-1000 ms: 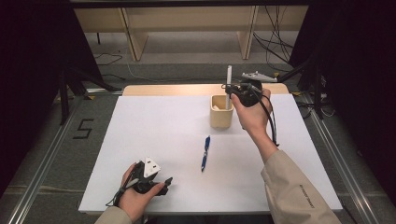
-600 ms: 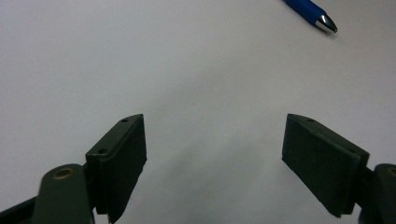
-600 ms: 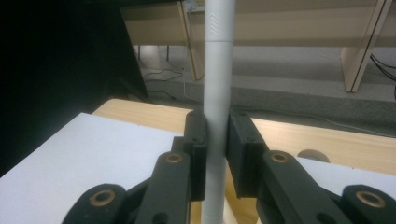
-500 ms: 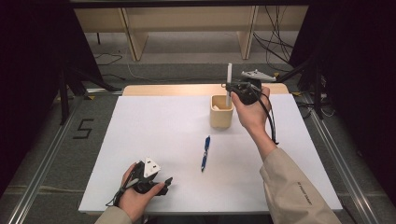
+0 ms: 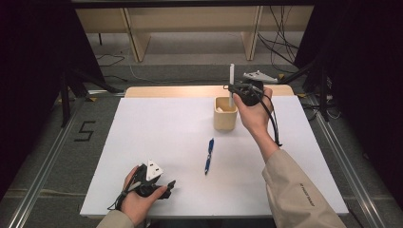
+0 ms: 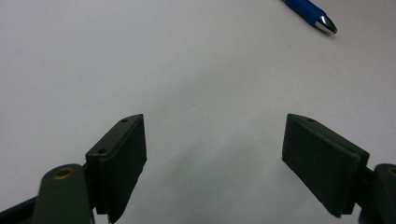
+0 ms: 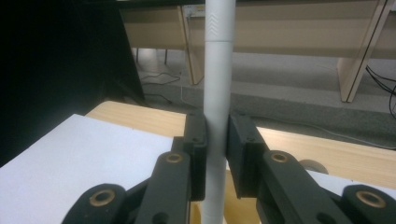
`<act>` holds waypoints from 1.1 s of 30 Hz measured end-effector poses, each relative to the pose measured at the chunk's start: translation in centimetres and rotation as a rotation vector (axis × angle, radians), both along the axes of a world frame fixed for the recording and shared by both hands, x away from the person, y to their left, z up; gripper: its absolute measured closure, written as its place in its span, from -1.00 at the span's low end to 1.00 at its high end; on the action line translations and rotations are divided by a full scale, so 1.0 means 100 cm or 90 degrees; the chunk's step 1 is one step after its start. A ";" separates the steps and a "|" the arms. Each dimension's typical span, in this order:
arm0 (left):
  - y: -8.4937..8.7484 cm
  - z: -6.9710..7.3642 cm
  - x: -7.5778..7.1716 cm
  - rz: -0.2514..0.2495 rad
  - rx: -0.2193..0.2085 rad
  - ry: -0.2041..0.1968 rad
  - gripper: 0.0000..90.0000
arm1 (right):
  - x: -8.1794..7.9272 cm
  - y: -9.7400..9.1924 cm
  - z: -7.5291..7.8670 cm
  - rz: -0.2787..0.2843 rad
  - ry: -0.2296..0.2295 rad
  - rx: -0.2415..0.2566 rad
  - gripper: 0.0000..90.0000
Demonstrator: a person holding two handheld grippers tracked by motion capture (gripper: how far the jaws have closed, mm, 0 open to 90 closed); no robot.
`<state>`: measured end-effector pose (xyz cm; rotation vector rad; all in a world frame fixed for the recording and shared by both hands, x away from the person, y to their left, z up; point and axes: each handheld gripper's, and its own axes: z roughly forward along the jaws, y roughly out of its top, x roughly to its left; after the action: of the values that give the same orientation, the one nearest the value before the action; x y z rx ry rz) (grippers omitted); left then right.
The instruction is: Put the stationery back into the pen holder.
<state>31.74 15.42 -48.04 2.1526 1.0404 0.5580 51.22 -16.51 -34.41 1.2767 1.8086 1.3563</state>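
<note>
Right gripper view: slim white plastic pen [image 7: 218,93], upright, clamped mid-barrel between the right gripper [image 7: 217,140] pads above a beige cup [image 5: 225,114]; likely light, rigid, slippery; left gripper [image 6: 215,154] agape, empty.

My right gripper [image 5: 233,90] holds a white pen [image 5: 231,78] upright over the cup [image 5: 225,114] near the table's [image 5: 166,128] far edge; a blue pen [image 5: 208,155] lies in the middle.

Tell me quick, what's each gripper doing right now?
Left gripper: open, holding nothing, resting on the white table.
Right gripper: closed on an upright white pen, above the cup.
</note>
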 end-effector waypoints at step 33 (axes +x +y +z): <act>0.000 0.000 0.000 0.001 -0.003 -0.002 -0.51 | 0.009 0.002 -0.007 -0.004 -0.020 -0.011 0.76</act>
<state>31.72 15.39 -48.04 2.1469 1.0408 0.5583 52.12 -16.33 -35.10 1.2449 1.7893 1.3475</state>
